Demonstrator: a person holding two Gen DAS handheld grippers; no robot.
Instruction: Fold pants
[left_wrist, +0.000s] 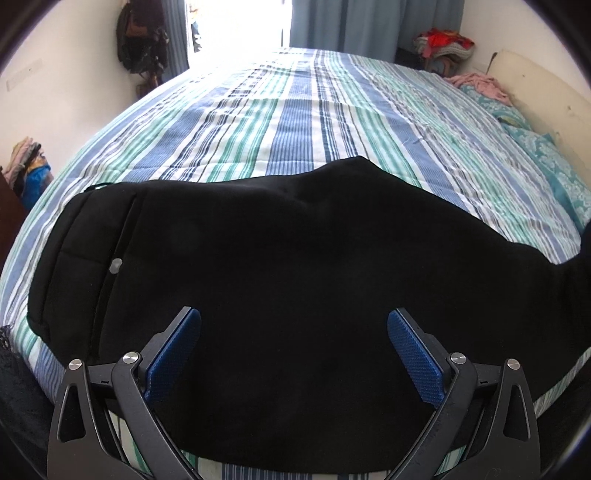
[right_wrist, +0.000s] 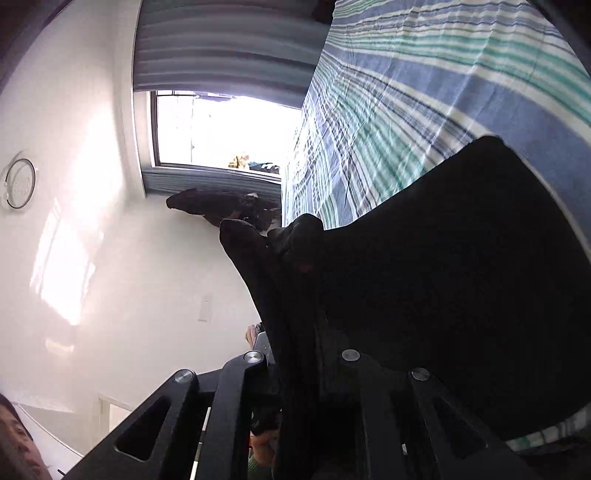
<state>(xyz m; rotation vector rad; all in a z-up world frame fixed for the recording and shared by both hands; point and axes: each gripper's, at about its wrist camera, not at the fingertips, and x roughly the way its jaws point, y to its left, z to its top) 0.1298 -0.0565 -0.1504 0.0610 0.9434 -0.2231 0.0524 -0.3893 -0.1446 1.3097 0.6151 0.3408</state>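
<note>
left claw (left_wrist: 294, 325) black arms, blue ribbed pads (left_wrist: 413, 354), silver rivets, right claw (right_wrist: 301, 354) black

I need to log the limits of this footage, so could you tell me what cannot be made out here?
- Right gripper fingertips: right wrist view, wrapped in the black pants.
- Pants' leg ends: left wrist view, cut off at the right edge.
- Fold count: both views, fabric too dark.
- Left gripper: open above the pants; contact unclear.

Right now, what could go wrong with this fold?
1. Only the right gripper pinches the pants; its lifted end could slip out and drop.
2. The left gripper is open above the pants, so nothing pins them to the bed; pulling may drag the whole garment.
</note>
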